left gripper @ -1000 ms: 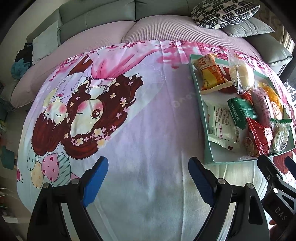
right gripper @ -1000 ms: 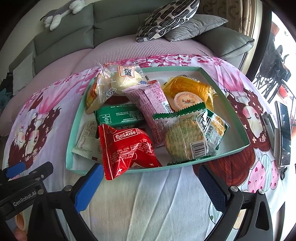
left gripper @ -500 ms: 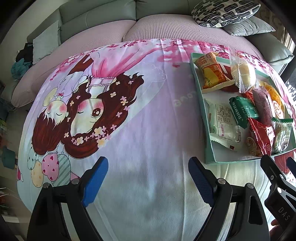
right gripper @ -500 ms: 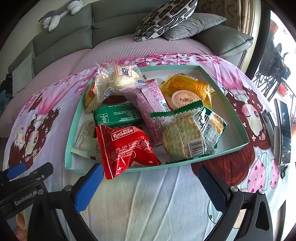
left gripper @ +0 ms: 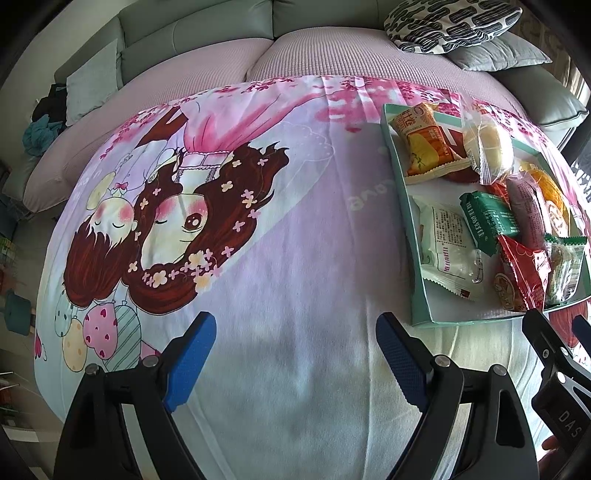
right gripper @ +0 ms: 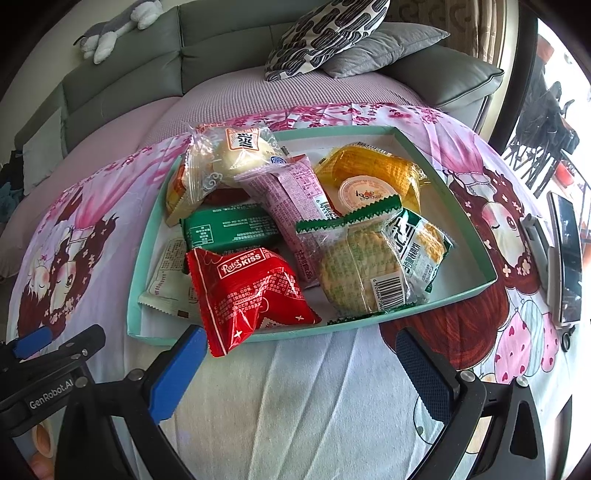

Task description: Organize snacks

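A teal tray (right gripper: 439, 173) holds several wrapped snacks: a red Rolet Kiss pack (right gripper: 247, 291) overhanging the near rim, a green-edged cracker pack (right gripper: 373, 262), a green bar (right gripper: 229, 227), a pink pack (right gripper: 291, 199), a yellow pack (right gripper: 373, 170) and a clear-wrapped bun (right gripper: 232, 158). My right gripper (right gripper: 299, 373) is open and empty, just short of the tray's near rim. My left gripper (left gripper: 295, 358) is open and empty over the printed cloth, left of the tray (left gripper: 406, 206). The right gripper's side (left gripper: 554, 369) shows in the left wrist view.
A cartoon-print cloth (left gripper: 229, 206) covers the table. A grey-green sofa (right gripper: 155, 62) with patterned cushions (right gripper: 325, 33) stands behind. A phone-like device (right gripper: 569, 254) lies on the cloth at the right edge. The left gripper's side (right gripper: 48, 365) sits at lower left.
Both views have drifted slightly; the tray sits a little farther right in the left wrist view. Both grippers stay open and empty.
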